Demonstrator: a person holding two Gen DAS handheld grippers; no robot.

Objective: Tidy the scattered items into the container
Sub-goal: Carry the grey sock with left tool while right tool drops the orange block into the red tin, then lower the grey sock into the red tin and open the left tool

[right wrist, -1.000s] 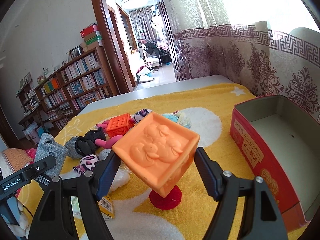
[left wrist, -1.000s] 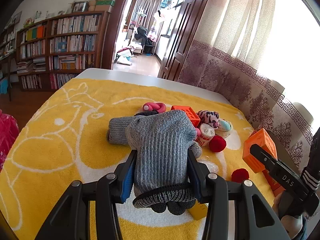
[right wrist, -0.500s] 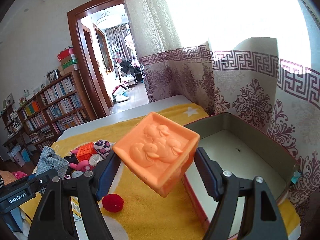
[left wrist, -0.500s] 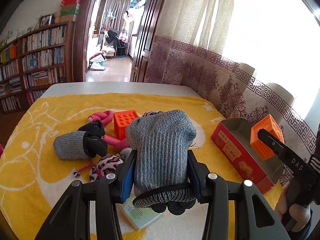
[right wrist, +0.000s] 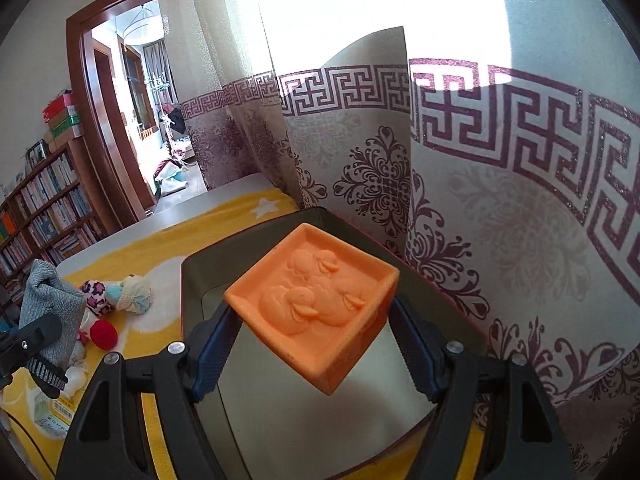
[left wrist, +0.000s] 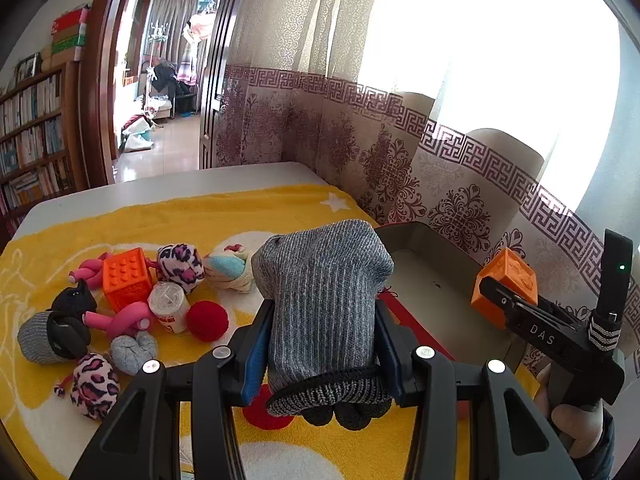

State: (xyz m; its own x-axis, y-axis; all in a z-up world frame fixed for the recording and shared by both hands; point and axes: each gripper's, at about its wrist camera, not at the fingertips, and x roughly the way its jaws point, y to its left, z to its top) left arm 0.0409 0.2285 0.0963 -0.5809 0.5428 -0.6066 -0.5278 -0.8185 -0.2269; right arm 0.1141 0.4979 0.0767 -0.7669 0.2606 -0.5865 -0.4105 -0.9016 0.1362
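Note:
My left gripper (left wrist: 322, 354) is shut on a rolled grey knit sock (left wrist: 324, 300), held above the yellow towel just left of the red box (left wrist: 432, 276). My right gripper (right wrist: 316, 354) is shut on an orange cube (right wrist: 316, 308) with ducks in relief, hanging over the box's grey inside (right wrist: 288, 412). In the left wrist view the same orange cube (left wrist: 506, 280) and right gripper (left wrist: 496, 300) hover over the box near the curtain. In the right wrist view the grey sock (right wrist: 50, 300) shows at the left edge.
Scattered on the yellow towel (left wrist: 180, 216) lie an orange studded cube (left wrist: 126, 278), a red ball (left wrist: 207, 320), a pink twisted toy (left wrist: 124, 320), a small can (left wrist: 170, 306), several rolled socks (left wrist: 178, 262) and a booklet (right wrist: 52, 414). A patterned curtain (left wrist: 400, 168) hangs right behind the box.
Both grippers swung to the right with their loads. The orange cube went from beside the box to over its inside; the grey sock now sits close to the box's left wall.

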